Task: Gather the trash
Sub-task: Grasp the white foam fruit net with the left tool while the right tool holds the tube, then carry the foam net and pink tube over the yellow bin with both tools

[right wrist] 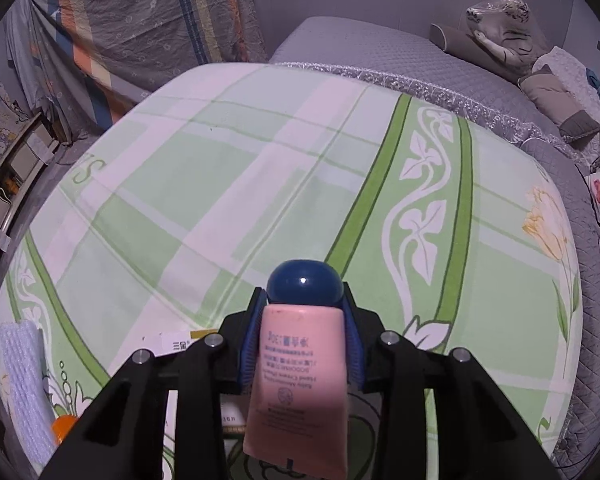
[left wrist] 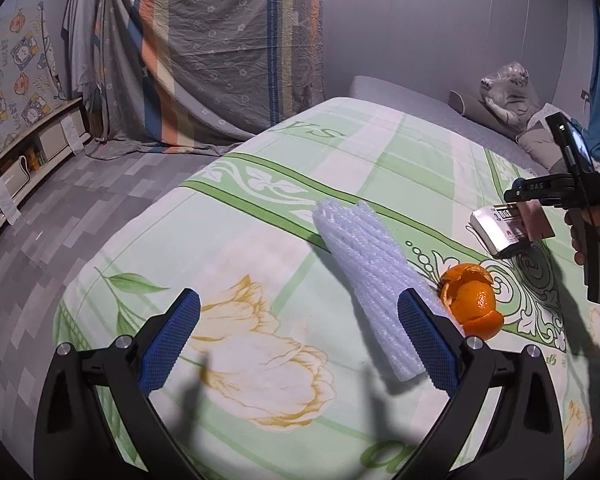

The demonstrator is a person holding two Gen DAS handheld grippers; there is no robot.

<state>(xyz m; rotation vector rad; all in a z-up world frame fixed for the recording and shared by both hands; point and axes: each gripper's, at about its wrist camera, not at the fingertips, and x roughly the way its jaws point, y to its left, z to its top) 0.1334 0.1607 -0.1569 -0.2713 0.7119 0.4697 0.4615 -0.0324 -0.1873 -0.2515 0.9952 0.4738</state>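
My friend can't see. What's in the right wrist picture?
The right tongs are shut on a pink tube with a dark blue cap, held over a green-and-white flowery bedsheet. White foam netting lies at the left edge.

Bed (left wrist: 260, 208) covered by a pale green checked sheet printed with leaf bands and yellow tulips; a grey quilted cover shows beyond the sheet's far edge. Lying directly on the sheet: a white foam net sleeve (left wrist: 364, 280), an orange peel (left wrist: 474, 300) touching the sleeve's near end, and a small printed box (left wrist: 496, 230) set apart from both. At the head of the bed rest pillows (right wrist: 556, 92) and a plastic-wrapped plush toy (right wrist: 500, 28).
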